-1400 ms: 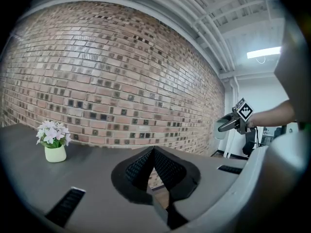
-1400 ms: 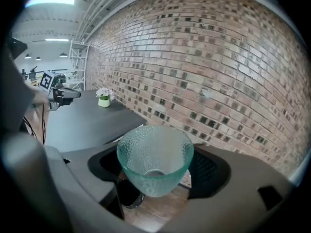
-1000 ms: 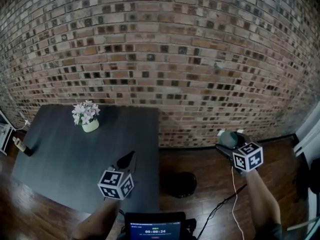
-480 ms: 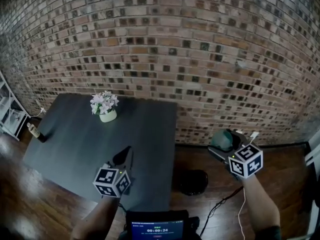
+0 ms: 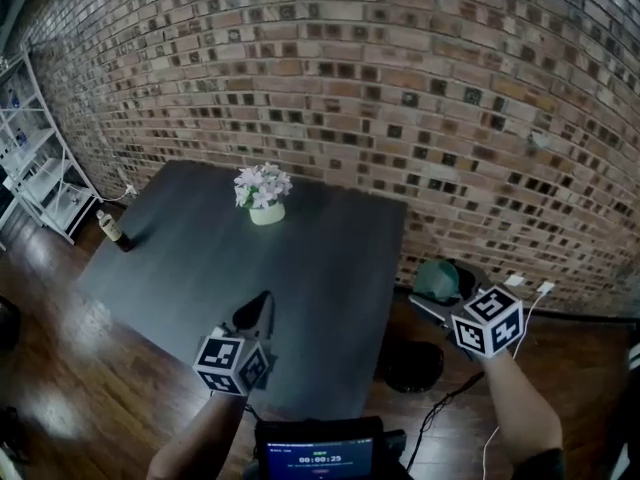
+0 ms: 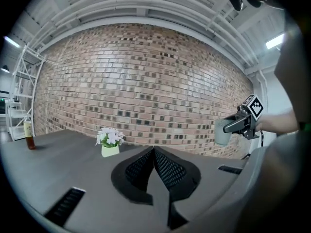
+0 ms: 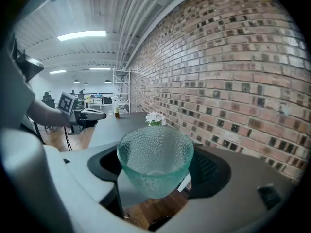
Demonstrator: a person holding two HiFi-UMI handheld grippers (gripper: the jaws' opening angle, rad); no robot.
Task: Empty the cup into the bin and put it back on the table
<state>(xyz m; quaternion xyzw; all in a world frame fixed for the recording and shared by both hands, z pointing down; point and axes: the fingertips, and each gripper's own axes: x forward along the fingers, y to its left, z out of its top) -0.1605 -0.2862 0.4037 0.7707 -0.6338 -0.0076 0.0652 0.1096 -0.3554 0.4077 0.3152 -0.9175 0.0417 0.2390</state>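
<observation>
Cup [image 7: 155,159] — green, dimpled — held in right gripper [image 5: 438,288] fingers, left gripper [image 6: 154,152] fingers closed, empty, screen [image 5: 316,458] reads 00:00:25

The cup [image 7: 155,166], a pale green dimpled glass, was held mouth up between the jaws of the right claw [image 7: 154,152], at the head view's lower right, off the desk [image 5: 300,268]. The round black bin [image 5: 415,365] was seen on the wooden floor below it, just beside the desk's right edge.

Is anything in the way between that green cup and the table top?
Nothing visible. The cup, held in the right gripper, is beside the table, whose nearest side is bare; the flower pot stands farther back.
</observation>
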